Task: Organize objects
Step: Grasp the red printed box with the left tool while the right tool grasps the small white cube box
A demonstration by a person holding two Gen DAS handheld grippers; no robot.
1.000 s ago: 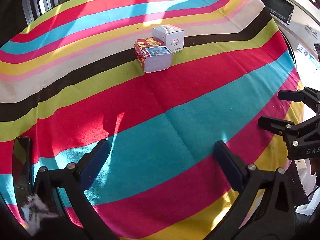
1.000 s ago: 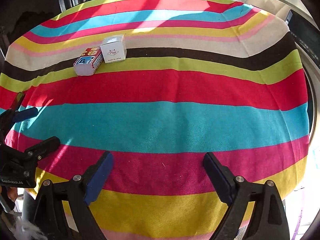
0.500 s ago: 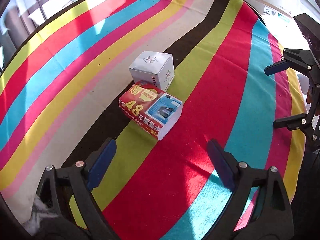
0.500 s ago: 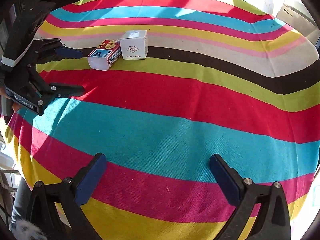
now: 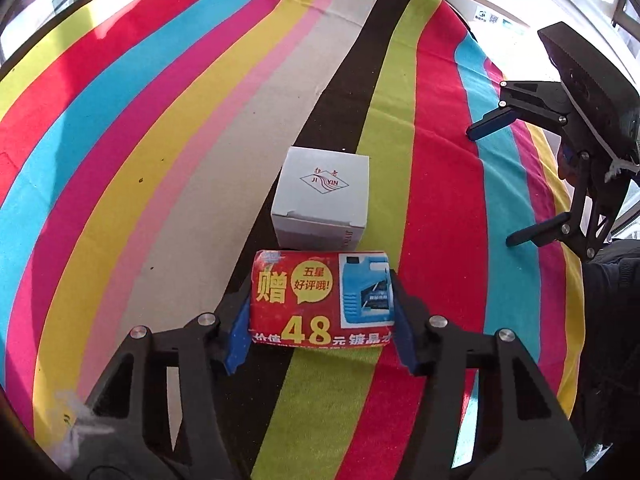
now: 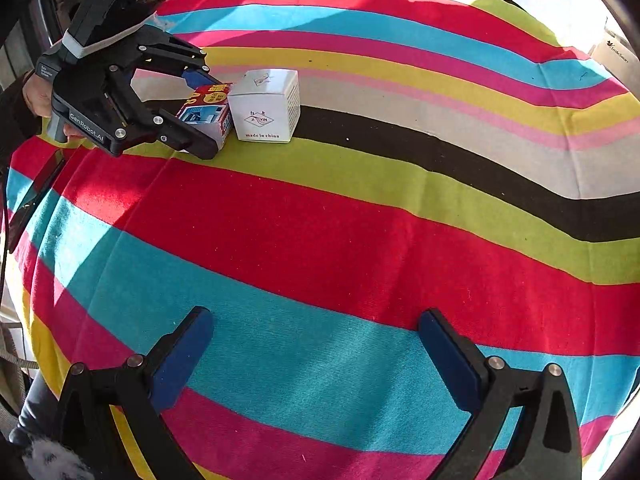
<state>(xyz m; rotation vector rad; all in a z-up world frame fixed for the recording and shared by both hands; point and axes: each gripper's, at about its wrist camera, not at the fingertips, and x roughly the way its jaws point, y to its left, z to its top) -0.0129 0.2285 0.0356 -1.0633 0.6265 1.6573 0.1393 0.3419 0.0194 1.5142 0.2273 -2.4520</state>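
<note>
We're clamping the left gripper (image 5: 322,322) on the red promo pack (image 5: 320,304); right gripper (image 6: 316,354) hanging apart. Risk: we're nudging the touching white carton (image 5: 320,204) w/ any skewed lift.

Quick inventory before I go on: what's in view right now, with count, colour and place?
red packet: 1, red with yellow print and a blue bottle picture, on the cloth between the left fingers.
white box: 1, white with a small red logo, just beyond the packet, close against it.
striped cloth: 1, multicolour stripes, covering the round table.
white appliance: 1, white, past the cloth's far edge.
left hand-held gripper: 1, black with blue pads, closed on the packet's sides.
right hand-held gripper: 1, black with blue pads, open over the turquoise stripe, nothing between its fingers.
</note>
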